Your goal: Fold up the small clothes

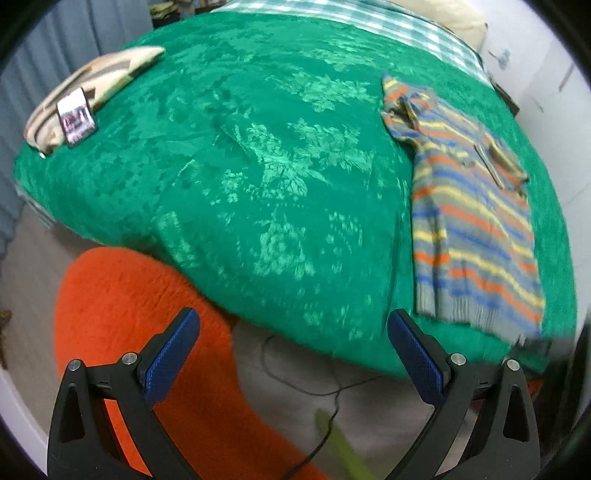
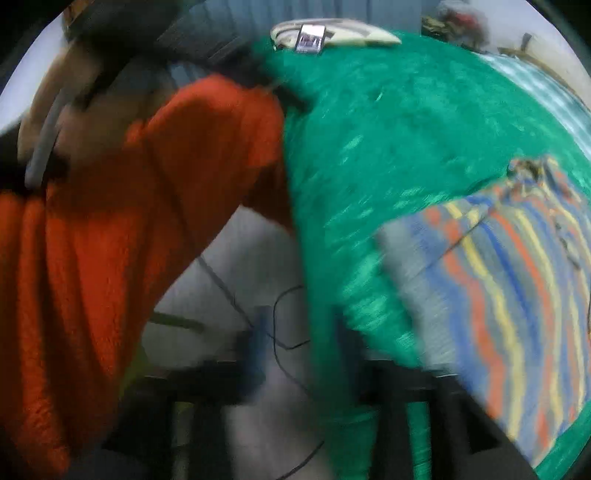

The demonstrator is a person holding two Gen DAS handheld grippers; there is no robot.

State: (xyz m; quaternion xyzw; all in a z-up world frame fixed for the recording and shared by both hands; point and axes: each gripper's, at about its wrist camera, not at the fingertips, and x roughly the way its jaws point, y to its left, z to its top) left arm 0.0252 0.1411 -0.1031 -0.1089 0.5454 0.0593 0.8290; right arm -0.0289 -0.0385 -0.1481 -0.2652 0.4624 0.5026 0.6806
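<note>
A small striped sweater (image 1: 476, 218) in grey, blue, orange and yellow lies flat on the green bedspread (image 1: 258, 166) at the right side, hem toward me. It also shows in the right wrist view (image 2: 509, 280), blurred. My left gripper (image 1: 293, 328) is open and empty, held off the bed's near edge, left of the sweater's hem. My right gripper (image 2: 299, 339) is heavily motion-blurred near the bed edge, left of the sweater; its blue fingers (image 2: 258, 347) appear apart with nothing between them.
A folded beige striped garment (image 1: 92, 92) with a phone (image 1: 75, 116) on it lies at the bed's far left corner. An orange fluffy garment (image 1: 122, 314) worn by the person fills the near left. A thin cable (image 1: 314, 391) runs over the floor. A checked sheet (image 1: 388, 26) lies at the bed's far end.
</note>
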